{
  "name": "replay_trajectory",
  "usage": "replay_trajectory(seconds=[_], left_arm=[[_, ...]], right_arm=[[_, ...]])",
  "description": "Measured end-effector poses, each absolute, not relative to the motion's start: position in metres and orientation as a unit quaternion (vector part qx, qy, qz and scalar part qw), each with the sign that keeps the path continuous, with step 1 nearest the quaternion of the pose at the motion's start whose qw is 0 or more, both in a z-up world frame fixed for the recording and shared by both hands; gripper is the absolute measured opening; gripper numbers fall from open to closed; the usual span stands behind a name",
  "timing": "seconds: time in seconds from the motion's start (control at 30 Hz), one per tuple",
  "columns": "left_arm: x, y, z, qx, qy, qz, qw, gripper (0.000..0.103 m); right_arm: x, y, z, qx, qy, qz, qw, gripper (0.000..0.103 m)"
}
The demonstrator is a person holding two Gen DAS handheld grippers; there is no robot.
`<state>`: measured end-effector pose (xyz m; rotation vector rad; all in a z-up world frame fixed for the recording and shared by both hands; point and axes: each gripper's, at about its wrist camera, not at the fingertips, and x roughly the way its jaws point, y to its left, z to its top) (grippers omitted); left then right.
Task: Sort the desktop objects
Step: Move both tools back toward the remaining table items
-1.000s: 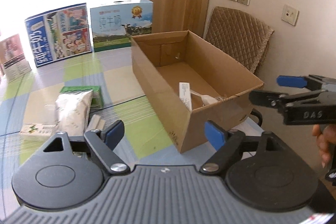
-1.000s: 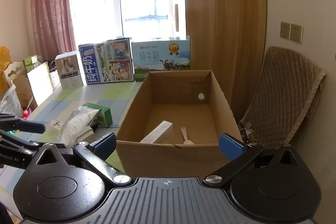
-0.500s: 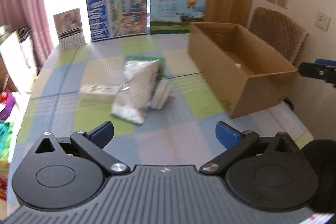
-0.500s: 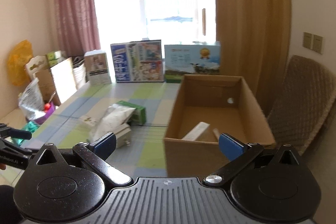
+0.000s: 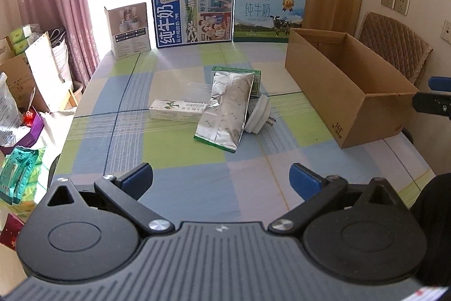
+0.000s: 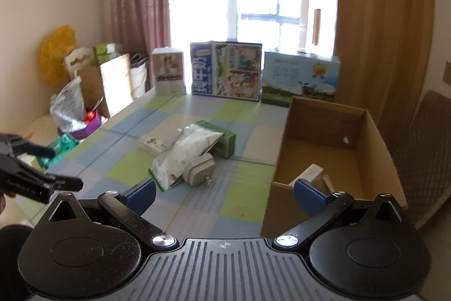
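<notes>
A silver foil pouch (image 5: 227, 110) lies mid-table over a green box (image 5: 255, 78), with a white plug adapter (image 5: 258, 114) at its right and a long white carton (image 5: 177, 110) at its left. The same pile shows in the right wrist view: pouch (image 6: 186, 154), adapter (image 6: 200, 169). The open cardboard box (image 5: 346, 92) stands on the right and holds a white carton (image 6: 311, 172) and a spoon (image 6: 328, 182). My left gripper (image 5: 221, 179) is open and empty, above the near table. My right gripper (image 6: 224, 193) is open and empty by the box's near corner.
Milk cartons and a display card (image 5: 193, 14) stand along the far table edge. A quilted chair (image 5: 394, 44) is behind the box. Bags and boxes (image 5: 19, 109) crowd the floor at the left. The checked tablecloth (image 5: 180, 160) covers the table.
Both grippers have pulled back from the cardboard box and turned left, so the pile of objects now sits in the middle of both views. Both stay open and empty.
</notes>
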<state>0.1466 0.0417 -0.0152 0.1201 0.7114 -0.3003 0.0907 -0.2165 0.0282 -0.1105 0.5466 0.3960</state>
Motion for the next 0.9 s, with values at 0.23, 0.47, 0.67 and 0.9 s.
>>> replay_trajectory(seconds=[0.23, 0.47, 0.67, 0.9], left_arm=[[0.16, 0.044, -0.019, 0.076, 0.351, -0.16, 0.919, 0.101], [0.184, 0.04, -0.031, 0.105, 0.36, -0.18, 0.91, 0.101], [0.212, 0.037, -0.045, 0.146, 0.367, -0.197, 0.897, 0.101], [0.254, 0.034, -0.061, 0.172, 0.375, -0.221, 0.884, 0.101]], right_arm=[[0.107, -0.198, 0.018, -0.089, 0.284, 0.228, 0.927, 0.101], [0.14, -0.178, 0.003, -0.123, 0.302, 0.261, 0.909, 0.101], [0.188, -0.16, -0.008, -0.15, 0.322, 0.298, 0.886, 0.101], [0.24, -0.137, -0.032, -0.2, 0.353, 0.325, 0.854, 0.101]])
